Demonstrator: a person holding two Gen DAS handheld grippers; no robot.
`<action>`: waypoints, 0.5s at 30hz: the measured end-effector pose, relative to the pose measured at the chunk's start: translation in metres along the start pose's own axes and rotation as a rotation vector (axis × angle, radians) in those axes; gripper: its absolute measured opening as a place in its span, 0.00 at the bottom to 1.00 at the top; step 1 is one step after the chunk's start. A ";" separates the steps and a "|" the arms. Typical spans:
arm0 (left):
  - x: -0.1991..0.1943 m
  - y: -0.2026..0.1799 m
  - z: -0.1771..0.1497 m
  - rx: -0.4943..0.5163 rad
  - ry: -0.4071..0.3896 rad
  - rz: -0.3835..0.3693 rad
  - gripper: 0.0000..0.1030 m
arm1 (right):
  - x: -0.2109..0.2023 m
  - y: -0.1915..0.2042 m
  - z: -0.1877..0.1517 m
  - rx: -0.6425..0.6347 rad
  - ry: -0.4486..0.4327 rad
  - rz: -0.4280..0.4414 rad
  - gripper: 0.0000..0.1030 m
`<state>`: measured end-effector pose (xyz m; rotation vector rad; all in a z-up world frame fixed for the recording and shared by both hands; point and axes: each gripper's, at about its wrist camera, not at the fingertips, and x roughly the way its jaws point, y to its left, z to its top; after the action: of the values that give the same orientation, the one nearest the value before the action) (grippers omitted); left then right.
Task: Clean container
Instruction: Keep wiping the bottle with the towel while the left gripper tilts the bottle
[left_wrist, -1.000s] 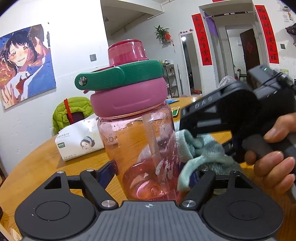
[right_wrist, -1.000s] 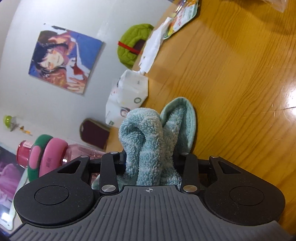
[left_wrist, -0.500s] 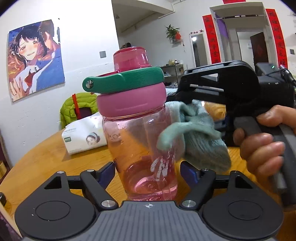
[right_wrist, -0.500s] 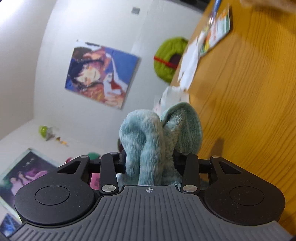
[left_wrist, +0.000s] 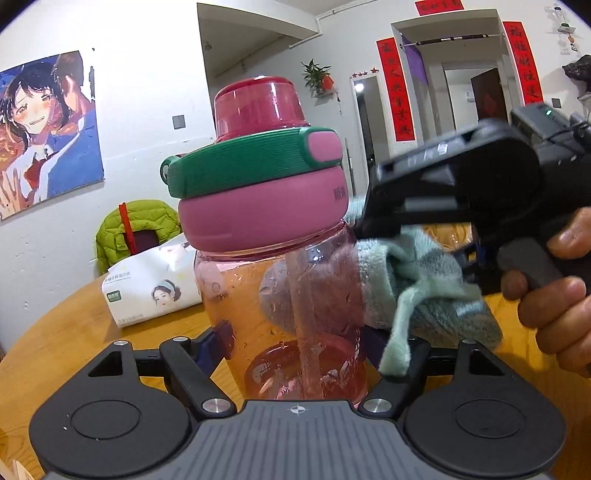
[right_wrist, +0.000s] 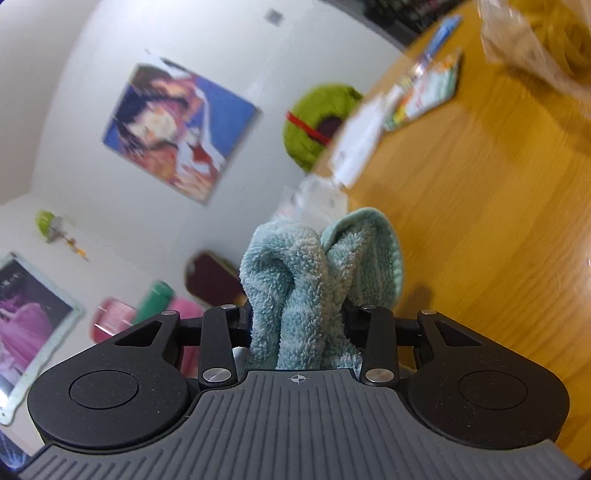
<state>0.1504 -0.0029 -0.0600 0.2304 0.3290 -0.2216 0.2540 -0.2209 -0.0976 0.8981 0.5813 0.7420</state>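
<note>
Cloth (left_wrist: 413, 291) (teal, bunched) sits clamped in my right gripper (right_wrist: 299, 317), pressed against the pink bottle (left_wrist: 284, 295) my left gripper (left_wrist: 295, 343) clasps.

You have: one pink bottle (left_wrist: 280, 295), one teal cloth (right_wrist: 317, 280), one tissue pack (left_wrist: 147, 288), two grippers, two wall posters.

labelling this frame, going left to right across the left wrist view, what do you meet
anime wall poster → green puffer jacket → white tissue pack → pink transparent water bottle → teal fluffy cloth → black right gripper → hand
</note>
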 end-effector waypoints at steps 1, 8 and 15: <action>0.000 -0.001 0.000 0.001 -0.001 -0.002 0.72 | -0.007 0.001 0.001 0.012 -0.042 0.061 0.38; -0.001 -0.006 0.000 0.004 -0.007 -0.012 0.73 | 0.005 -0.017 -0.002 0.182 0.034 0.117 0.38; 0.009 -0.012 0.004 0.055 0.023 0.009 0.75 | 0.019 -0.014 -0.005 0.035 0.080 -0.154 0.39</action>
<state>0.1569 -0.0166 -0.0619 0.2890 0.3446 -0.2192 0.2668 -0.2096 -0.1144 0.8487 0.7283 0.6317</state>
